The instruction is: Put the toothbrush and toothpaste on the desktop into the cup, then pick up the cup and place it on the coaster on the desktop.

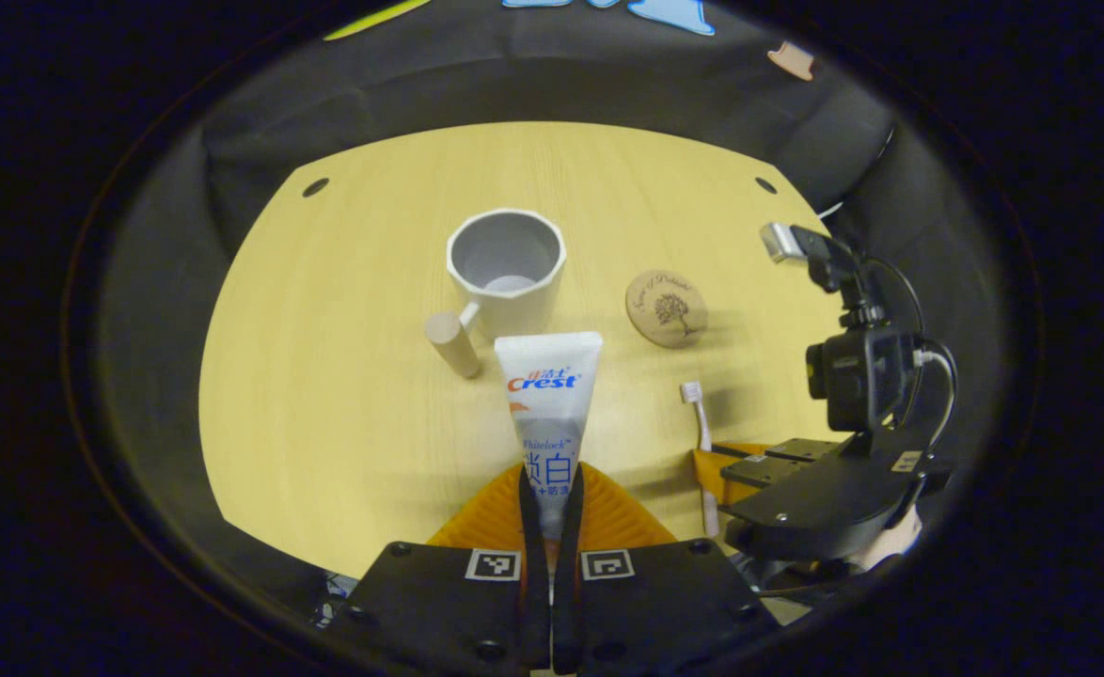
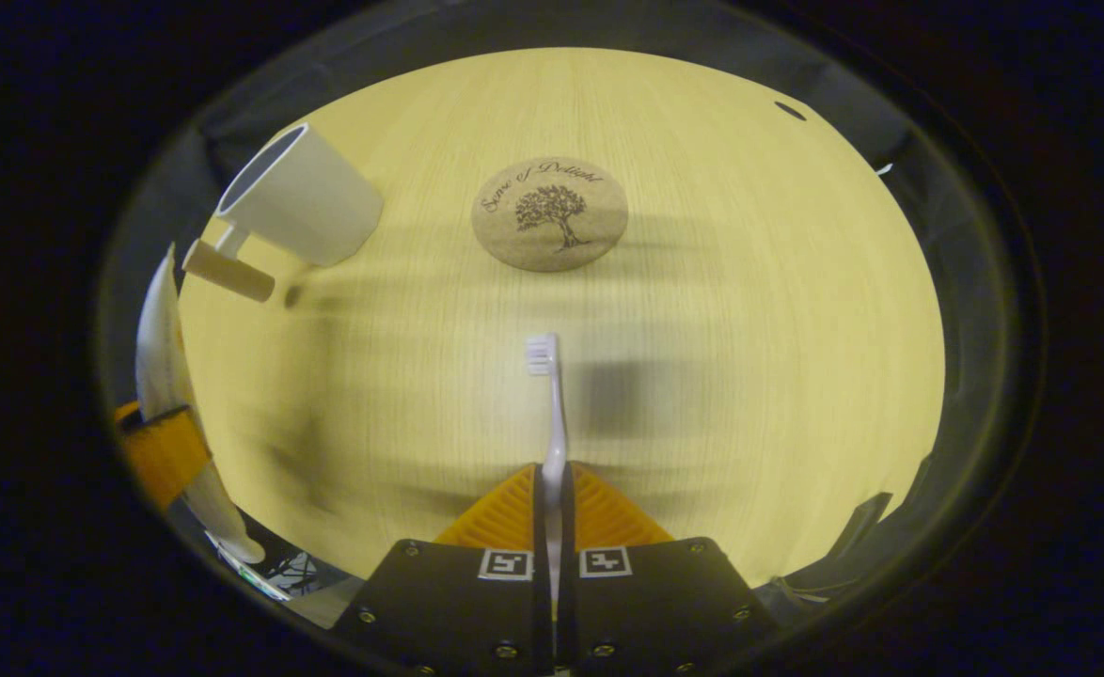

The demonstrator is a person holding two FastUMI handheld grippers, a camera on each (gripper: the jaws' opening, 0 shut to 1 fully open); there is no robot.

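We see the wooden counter (image 1: 345,395) carrying a white cup (image 1: 506,265) with a wooden handle, standing upright and empty, and just beside it a round cork coaster (image 1: 666,307) printed with a tree. Our left gripper (image 1: 550,508) is clamped on the toothpaste tube (image 1: 549,404), its crimped end pointing toward the cup. Our right gripper (image 2: 553,508) pinches the toothbrush (image 2: 552,414) by its handle, bristle head forward, aimed at the coaster (image 2: 549,213), with the cup (image 2: 303,202) off to its left.
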